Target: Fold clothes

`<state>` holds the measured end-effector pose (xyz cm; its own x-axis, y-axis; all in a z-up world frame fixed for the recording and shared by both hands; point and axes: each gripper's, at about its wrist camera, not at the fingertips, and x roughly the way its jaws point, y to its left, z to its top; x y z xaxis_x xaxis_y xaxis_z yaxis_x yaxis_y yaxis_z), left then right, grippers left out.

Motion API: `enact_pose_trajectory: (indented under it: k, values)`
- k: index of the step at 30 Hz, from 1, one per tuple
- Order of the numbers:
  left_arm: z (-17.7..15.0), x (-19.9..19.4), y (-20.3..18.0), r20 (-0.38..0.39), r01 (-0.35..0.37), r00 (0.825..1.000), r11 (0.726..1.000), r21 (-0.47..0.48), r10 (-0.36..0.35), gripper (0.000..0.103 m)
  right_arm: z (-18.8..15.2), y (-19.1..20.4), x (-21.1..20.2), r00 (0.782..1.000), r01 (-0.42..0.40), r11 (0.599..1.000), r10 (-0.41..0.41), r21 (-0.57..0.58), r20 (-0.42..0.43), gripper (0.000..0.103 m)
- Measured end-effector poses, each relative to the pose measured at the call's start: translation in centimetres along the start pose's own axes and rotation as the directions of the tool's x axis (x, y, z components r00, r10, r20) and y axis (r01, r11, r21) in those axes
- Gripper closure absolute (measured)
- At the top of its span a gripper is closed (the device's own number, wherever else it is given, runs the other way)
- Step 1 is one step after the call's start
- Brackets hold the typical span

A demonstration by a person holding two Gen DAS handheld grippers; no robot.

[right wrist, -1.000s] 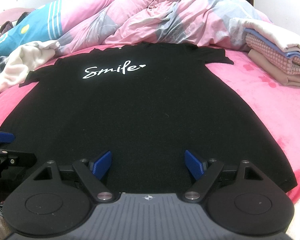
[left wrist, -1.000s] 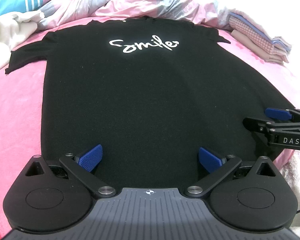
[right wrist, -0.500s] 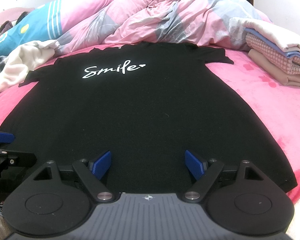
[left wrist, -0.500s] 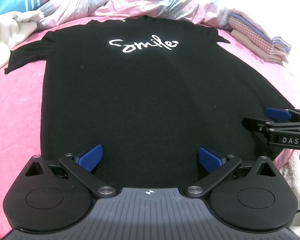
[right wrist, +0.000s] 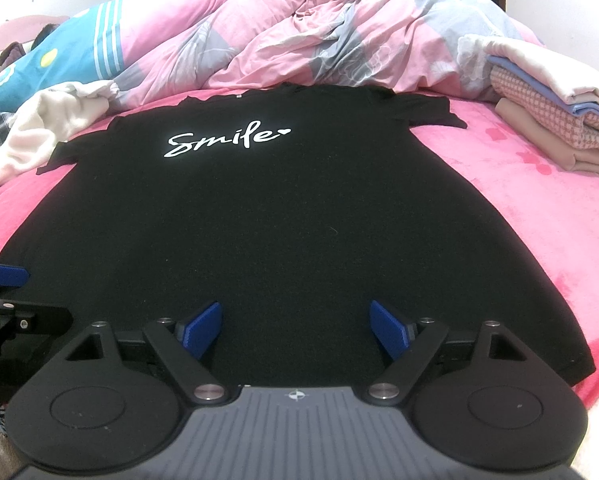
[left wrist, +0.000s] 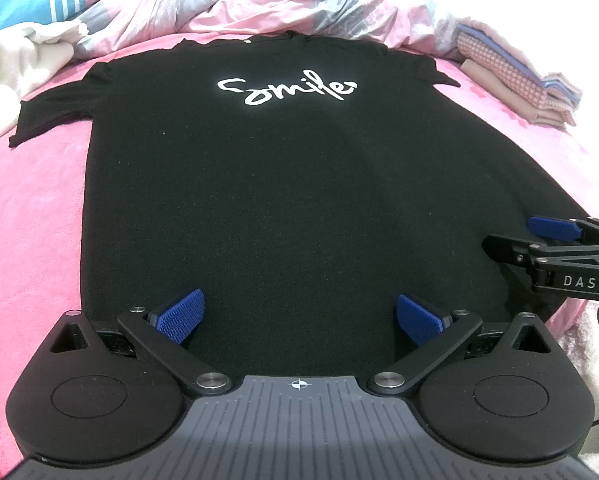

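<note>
- A black T-shirt lies spread flat, front up, on a pink blanket, hem at the near edge and collar at the far end.
- White script reading "Smile" crosses the chest, and both short sleeves lie out to the sides.
- The left gripper hangs over the near hem toward the shirt's left side, its blue pads wide apart and nothing between them.
- The right gripper hangs over the near hem toward the right side, jaws likewise spread and empty.
- Whether either gripper's pads touch the cloth is hard to judge from these low views.
- A stack of folded clothes sits on the blanket at the far right, apart from the shirt.
- A crumpled pink and grey quilt lies heaped just beyond the collar.
- A cream garment lies bunched at the far left, by the left sleeve, beside a blue striped pillow.
</note>
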<state>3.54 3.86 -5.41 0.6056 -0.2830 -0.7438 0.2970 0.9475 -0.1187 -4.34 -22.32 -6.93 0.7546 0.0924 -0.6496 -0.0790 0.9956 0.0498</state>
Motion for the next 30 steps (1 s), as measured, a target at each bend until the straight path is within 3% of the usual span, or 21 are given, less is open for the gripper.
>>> enact_pose_trajectory:
  k: [30]
  values:
    - [-0.2, 0.07, -0.07, 0.009, -0.002, 1.0, 1.0, 0.01, 0.002, 0.0, 0.09, 0.07, 0.34, 1.0, -0.011, 1.0, 0.011, -0.013, 0.009, 0.013]
